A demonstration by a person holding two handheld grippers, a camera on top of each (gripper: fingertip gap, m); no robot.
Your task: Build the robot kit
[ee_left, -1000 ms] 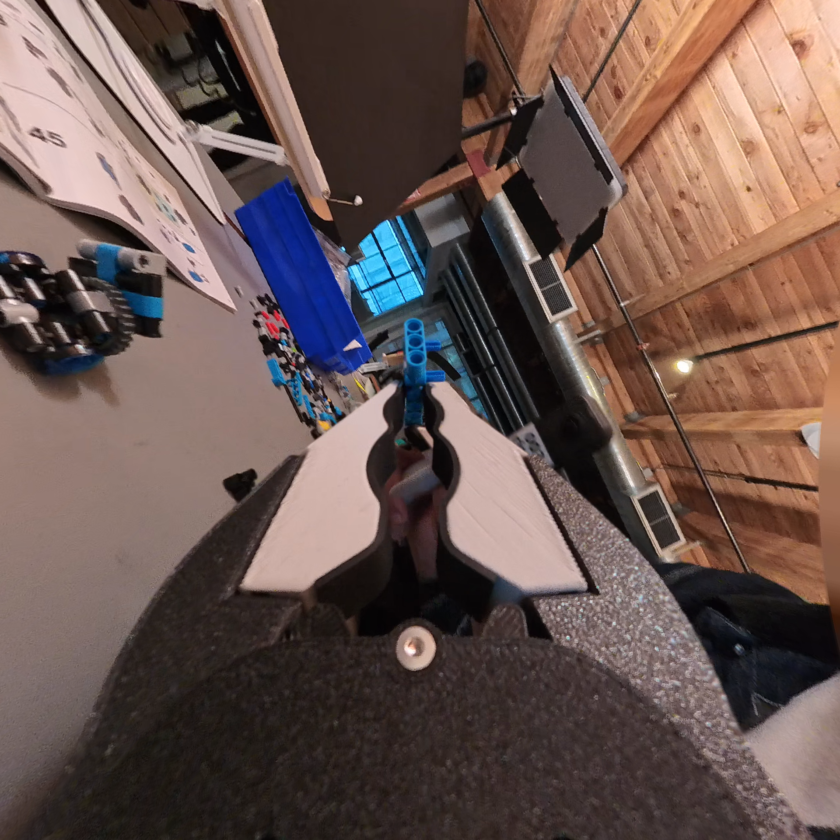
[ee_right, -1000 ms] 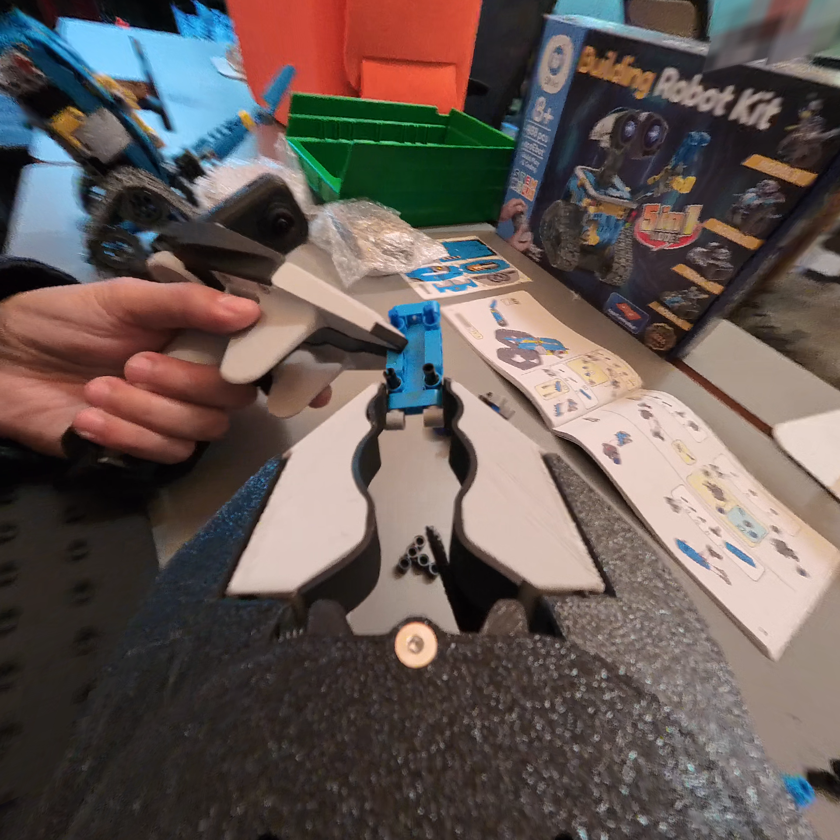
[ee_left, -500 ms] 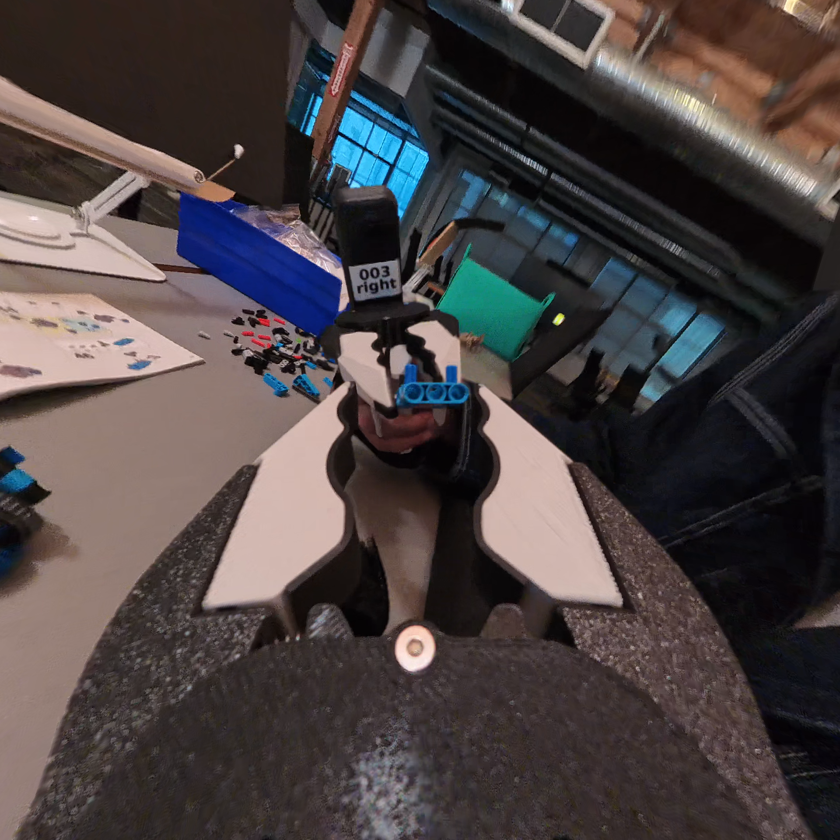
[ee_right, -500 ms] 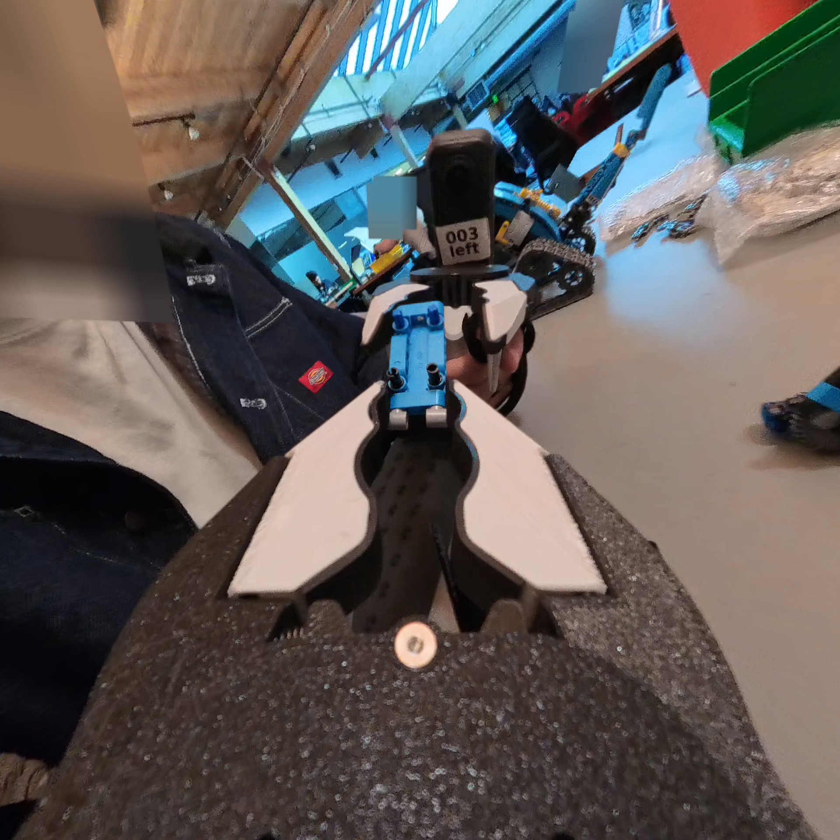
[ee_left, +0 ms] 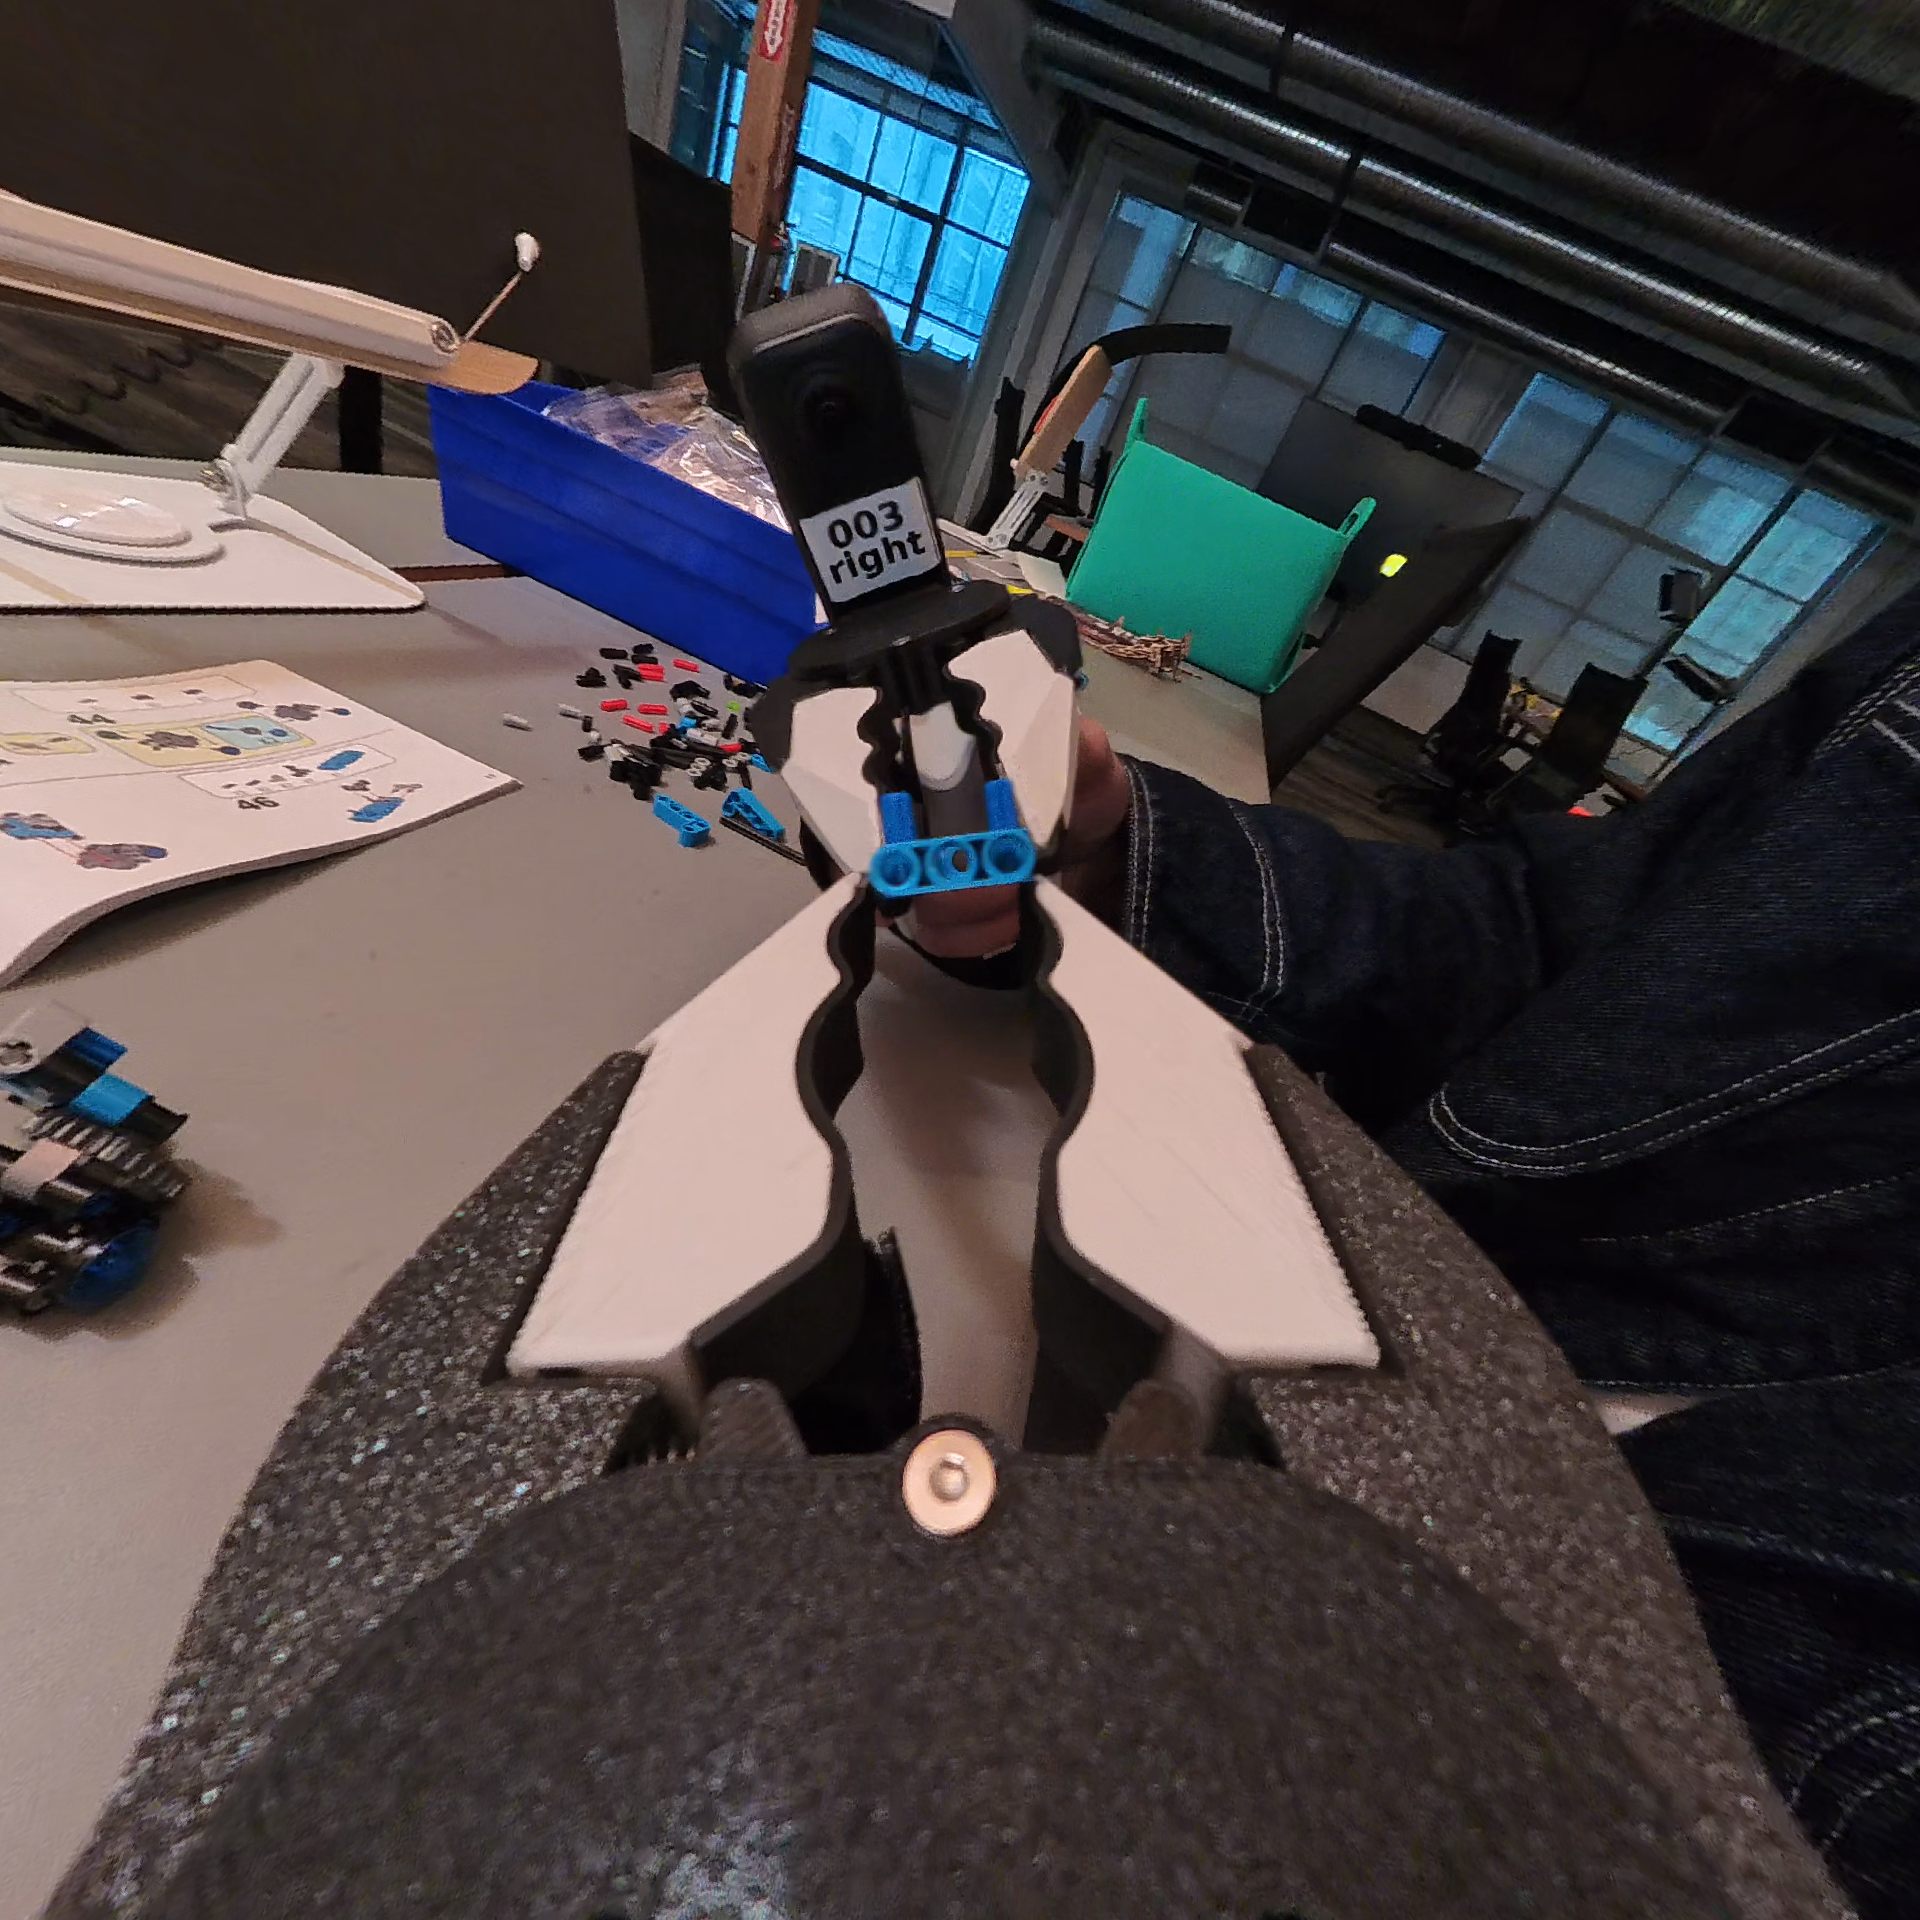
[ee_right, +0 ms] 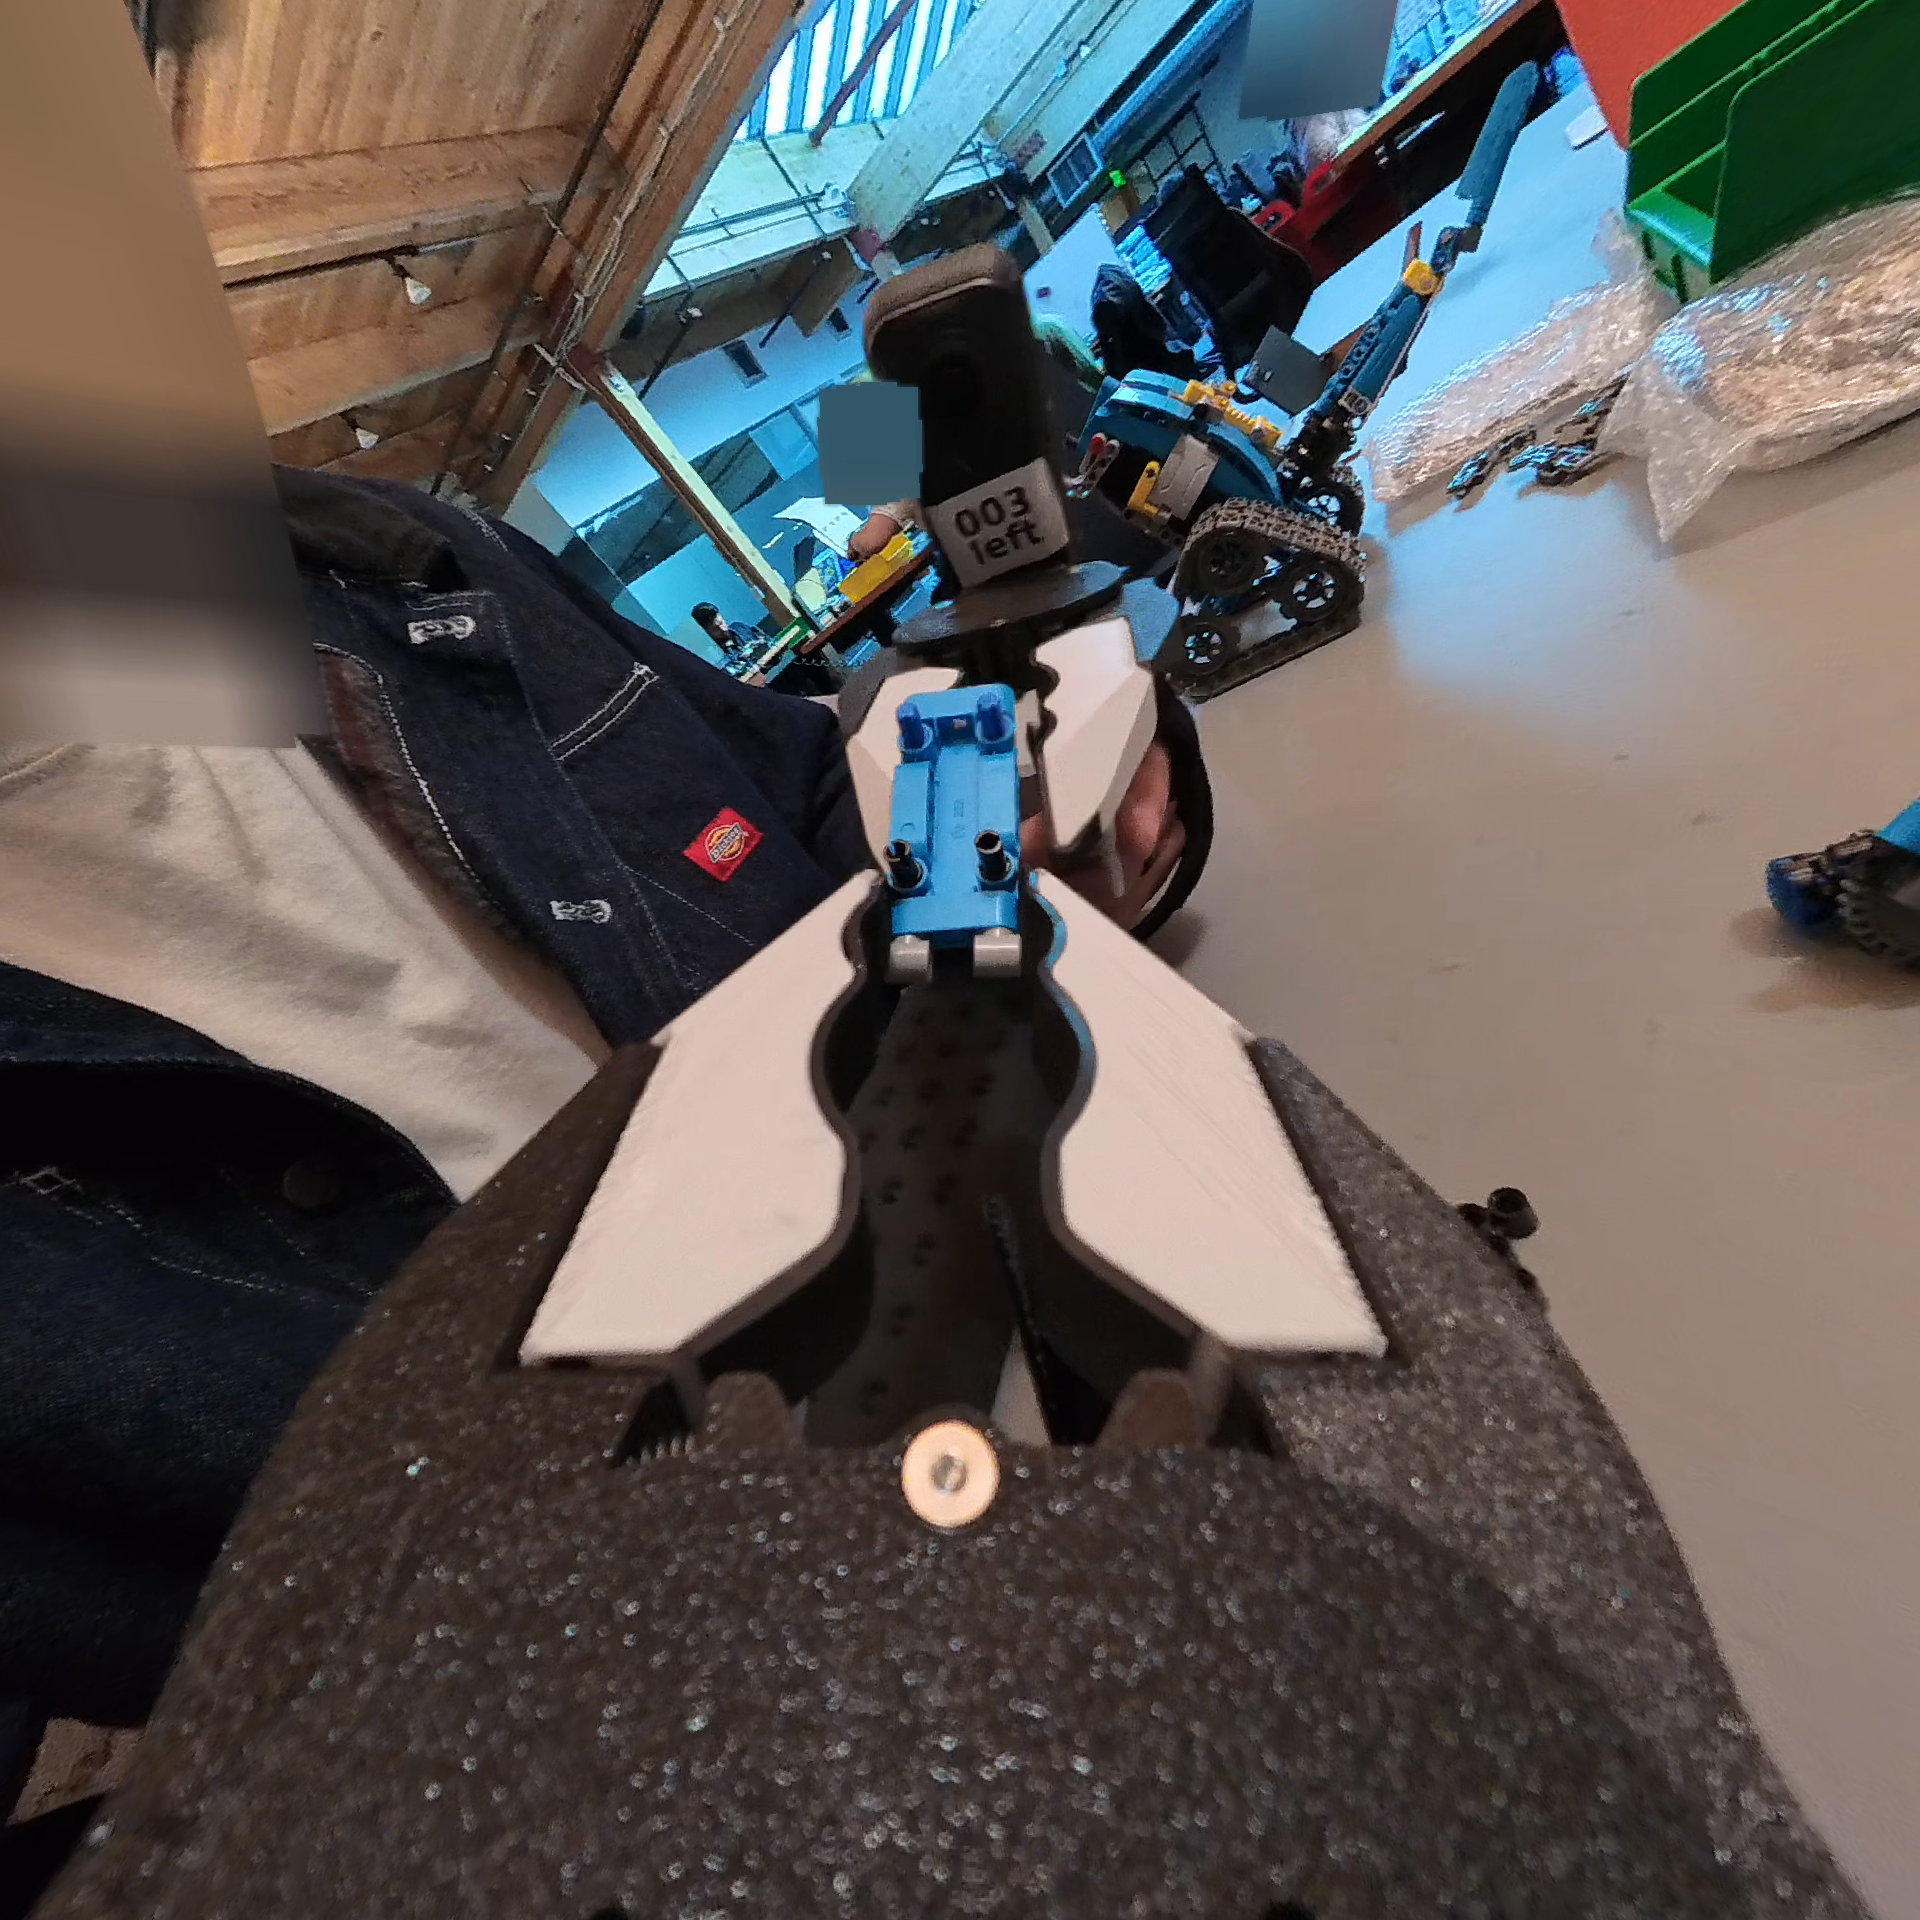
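Note:
My right gripper [ee_right: 951,914] is shut on the near end of a blue brick assembly [ee_right: 951,821] with black pins and grey connectors, and holds it in the air. My left gripper [ee_left: 951,894] faces it head-on. Its fingertips press both ends of the assembly's three-hole blue beam [ee_left: 951,862]. In the right wrist view the left gripper's white fingers [ee_right: 1096,727] flank the assembly's far end. A hand shows behind each gripper.
On the grey table [ee_left: 416,1039] lie an open instruction booklet [ee_left: 208,769], loose small pieces [ee_left: 665,727], a blue bin [ee_left: 613,530] and a part-built tracked model [ee_left: 73,1174]. A finished tracked model [ee_right: 1247,520], plastic bags [ee_right: 1766,364] and a green bin [ee_right: 1787,135] stand farther off. The person's denim jacket [ee_right: 520,727] is close by. My two grippers' fingertips are within a few centimetres of each other.
Both grippers swung up from the table to face each other. The left gripper's jaws, wide half a second ago, have narrowed onto the blue beam. The right still holds the assembly.

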